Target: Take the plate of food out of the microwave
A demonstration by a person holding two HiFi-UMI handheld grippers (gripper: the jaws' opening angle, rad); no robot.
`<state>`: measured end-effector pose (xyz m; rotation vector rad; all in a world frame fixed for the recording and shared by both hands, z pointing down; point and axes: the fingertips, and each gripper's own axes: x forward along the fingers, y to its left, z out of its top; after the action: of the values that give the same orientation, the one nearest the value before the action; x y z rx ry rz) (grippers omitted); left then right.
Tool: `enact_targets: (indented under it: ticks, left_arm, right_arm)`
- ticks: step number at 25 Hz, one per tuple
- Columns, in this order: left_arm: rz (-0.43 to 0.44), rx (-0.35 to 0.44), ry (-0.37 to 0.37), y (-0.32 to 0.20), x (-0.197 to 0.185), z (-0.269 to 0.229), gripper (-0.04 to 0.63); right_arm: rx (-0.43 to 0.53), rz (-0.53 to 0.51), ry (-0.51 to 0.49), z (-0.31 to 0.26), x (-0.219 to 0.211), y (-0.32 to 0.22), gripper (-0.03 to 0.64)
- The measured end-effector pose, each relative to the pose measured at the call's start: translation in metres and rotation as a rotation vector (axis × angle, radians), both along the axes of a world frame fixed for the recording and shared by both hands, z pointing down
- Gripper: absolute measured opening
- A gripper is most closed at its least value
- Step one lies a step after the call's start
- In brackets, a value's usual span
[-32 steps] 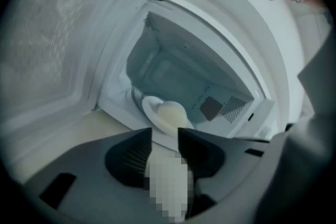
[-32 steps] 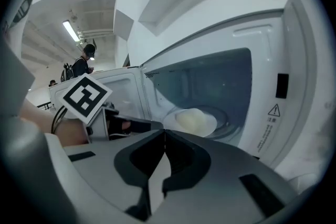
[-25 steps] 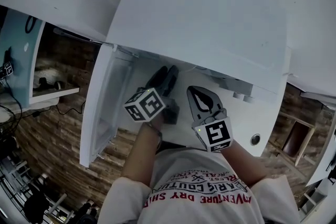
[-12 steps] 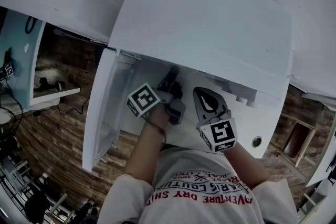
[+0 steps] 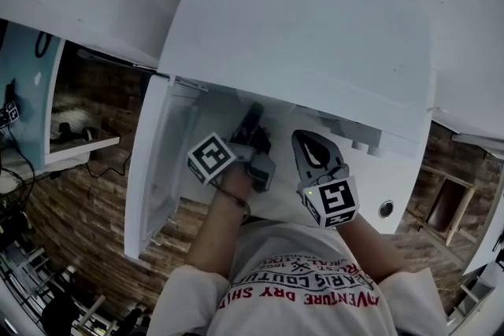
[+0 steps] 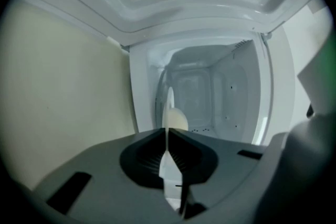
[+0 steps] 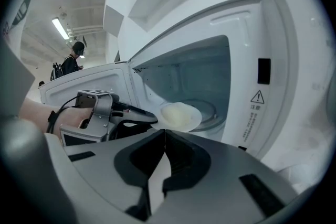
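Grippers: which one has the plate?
The left gripper: its jaws are closing on the rim of the plate inside the microwave. The right gripper is outside, jaws together on nothing.

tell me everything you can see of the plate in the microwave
The round white plate is thin and shallow, with pale yellowish food heaped on it. It sits about level in the open white microwave, over the turntable. The left hand-held gripper is closing its jaws on the plate's rim.

Shirt (image 5: 303, 252) "VENTURE DRY"; microwave (image 7: 286, 34) warning triangle (image 7: 257, 96)
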<state>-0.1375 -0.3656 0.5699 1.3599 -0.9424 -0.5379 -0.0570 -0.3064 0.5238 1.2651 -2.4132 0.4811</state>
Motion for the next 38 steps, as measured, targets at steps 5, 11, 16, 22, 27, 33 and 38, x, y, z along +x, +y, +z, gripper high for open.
enact_targets:
  ticks: [5,11,16,22,27,33,38]
  left_arm:
    - [0.035,0.052,-0.039,0.007,-0.004,-0.006,0.018]
    - [0.059,0.092,-0.049,0.024,-0.007,-0.016,0.018]
    - [0.043,0.089,0.065,0.048,-0.006,-0.039,0.018]
    - [0.068,0.104,0.064,0.081,-0.014,-0.064,0.018]
    - [0.119,0.136,0.07,0.106,-0.011,-0.087,0.017]
    - [0.144,0.195,0.051,0.119,-0.019,-0.119,0.018]
    - [0.15,0.257,0.047,0.119,-0.02,-0.145,0.018]
  right_arm:
    - [-0.003,0.003,0.0,0.001,0.002,0.004,0.011]
    - [0.004,0.008,0.002,-0.001,0.004,0.011,0.011]
    - [0.03,0.024,-0.002,-0.01,0.008,0.019,0.011]
    - [0.08,0.052,0.002,-0.028,0.017,0.028,0.011]
    - [0.119,0.08,0.002,-0.041,0.024,0.031,0.011]
    - [0.173,0.148,-0.014,-0.064,0.033,0.038,0.011]
    - [0.275,0.211,-0.03,-0.098,0.039,0.038,0.011]
